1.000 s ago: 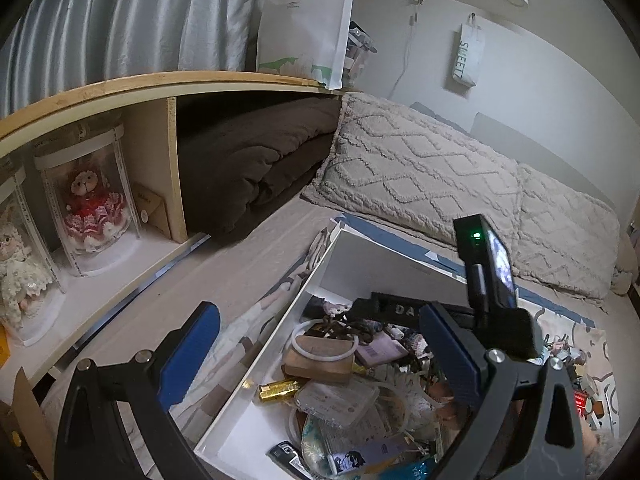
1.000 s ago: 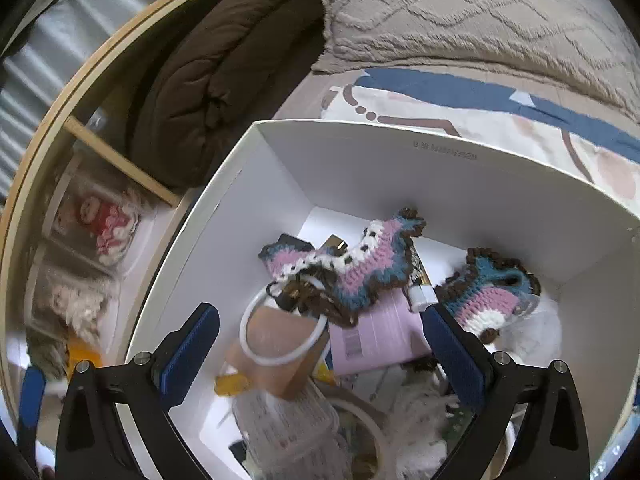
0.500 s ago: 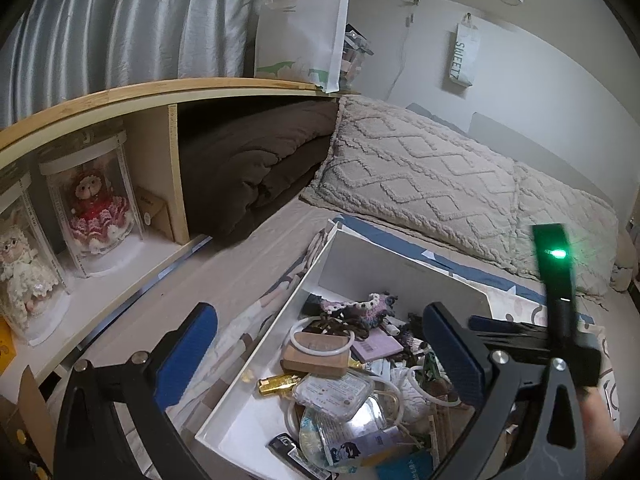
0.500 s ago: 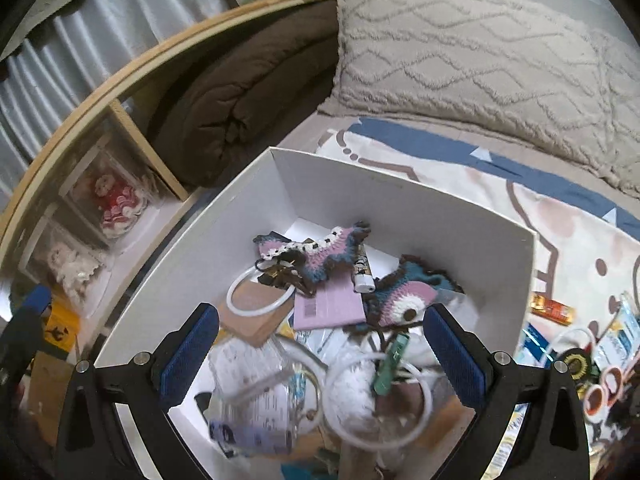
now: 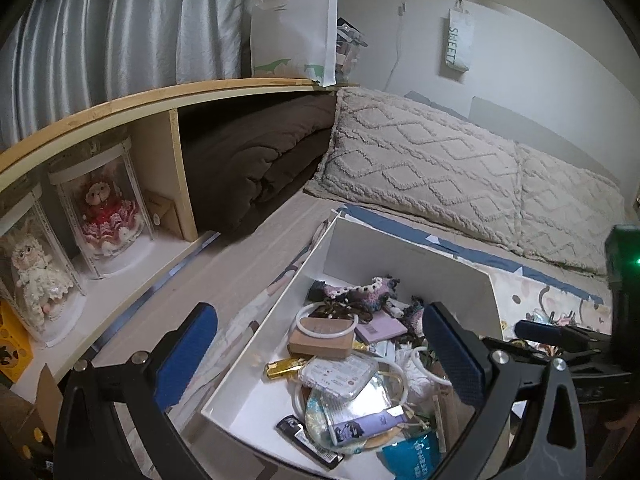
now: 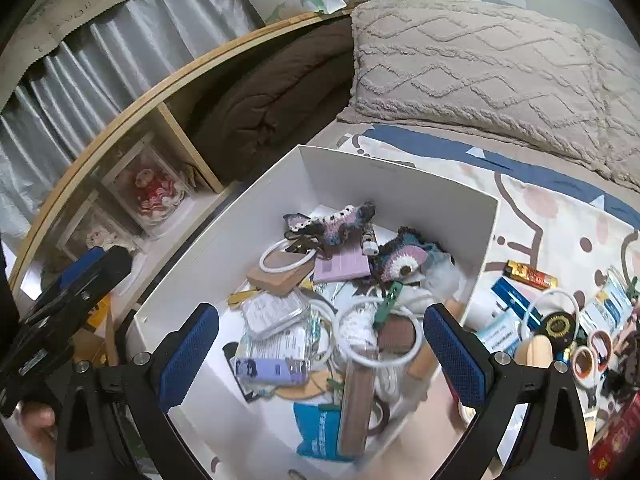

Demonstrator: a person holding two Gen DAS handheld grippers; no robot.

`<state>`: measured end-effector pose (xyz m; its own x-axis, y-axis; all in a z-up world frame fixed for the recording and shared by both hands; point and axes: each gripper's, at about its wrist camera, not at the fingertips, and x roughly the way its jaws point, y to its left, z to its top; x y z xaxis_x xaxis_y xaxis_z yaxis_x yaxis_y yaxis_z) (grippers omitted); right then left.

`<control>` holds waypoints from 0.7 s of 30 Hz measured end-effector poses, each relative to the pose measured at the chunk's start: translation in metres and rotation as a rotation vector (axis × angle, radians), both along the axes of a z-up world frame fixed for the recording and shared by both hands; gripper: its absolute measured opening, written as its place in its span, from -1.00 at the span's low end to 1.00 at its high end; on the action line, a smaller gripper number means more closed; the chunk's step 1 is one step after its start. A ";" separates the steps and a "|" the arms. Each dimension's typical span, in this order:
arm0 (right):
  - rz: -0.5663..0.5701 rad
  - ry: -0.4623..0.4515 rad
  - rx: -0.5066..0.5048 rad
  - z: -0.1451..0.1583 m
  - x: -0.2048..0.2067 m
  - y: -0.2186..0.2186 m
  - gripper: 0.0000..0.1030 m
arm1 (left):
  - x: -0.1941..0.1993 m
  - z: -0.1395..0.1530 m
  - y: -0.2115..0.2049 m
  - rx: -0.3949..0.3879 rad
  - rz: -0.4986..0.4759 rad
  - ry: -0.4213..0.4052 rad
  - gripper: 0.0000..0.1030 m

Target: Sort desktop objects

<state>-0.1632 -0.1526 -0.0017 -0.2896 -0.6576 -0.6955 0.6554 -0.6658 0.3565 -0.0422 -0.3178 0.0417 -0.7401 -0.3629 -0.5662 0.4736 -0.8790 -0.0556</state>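
A white box (image 5: 400, 264) sits on the bed, heaped with small things: crochet pieces (image 5: 360, 292), white rings (image 5: 326, 324), a brown block (image 5: 320, 344), a clear plastic case (image 5: 340, 372) and a purple packet (image 5: 366, 426). My left gripper (image 5: 320, 344) hovers open above the box's near left corner, holding nothing. My right gripper (image 6: 320, 340) is open and empty above the same box (image 6: 400, 200). Crochet pieces (image 6: 332, 220) lie at its far end, with a white ring (image 6: 378, 336) and a purple packet (image 6: 268, 372) nearer. Loose items lie right of the box.
Right of the box, a red-gold bar (image 6: 530, 276), a white ring (image 6: 554, 308) and tape rolls (image 6: 592, 354) lie on the patterned sheet (image 6: 540, 208). Knitted pillows (image 5: 420, 168) line the wall. A shelf (image 5: 120, 100) on the left holds cased dolls (image 5: 106, 216) and a brown blanket (image 5: 248, 160).
My right gripper has pulled up and back from deep in the box, and more of the sheet and its loose items has come into view. In the left view it has moved off to the right edge.
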 end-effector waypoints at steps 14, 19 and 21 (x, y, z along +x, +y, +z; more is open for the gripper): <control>-0.023 0.101 0.005 0.015 0.032 0.052 0.98 | 0.004 -0.004 0.035 -0.018 -0.008 -0.014 1.00; -0.026 0.143 0.011 0.019 0.041 0.072 0.98 | -0.002 -0.003 0.058 -0.047 -0.050 -0.022 1.00; -0.032 0.148 0.006 0.020 0.043 0.082 0.98 | -0.003 -0.003 0.065 -0.062 -0.057 -0.027 1.00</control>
<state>-0.1205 -0.0710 0.0182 -0.4098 -0.6426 -0.6474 0.6793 -0.6887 0.2535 -0.0452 -0.2527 0.0390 -0.7455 -0.3552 -0.5639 0.4229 -0.9061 0.0117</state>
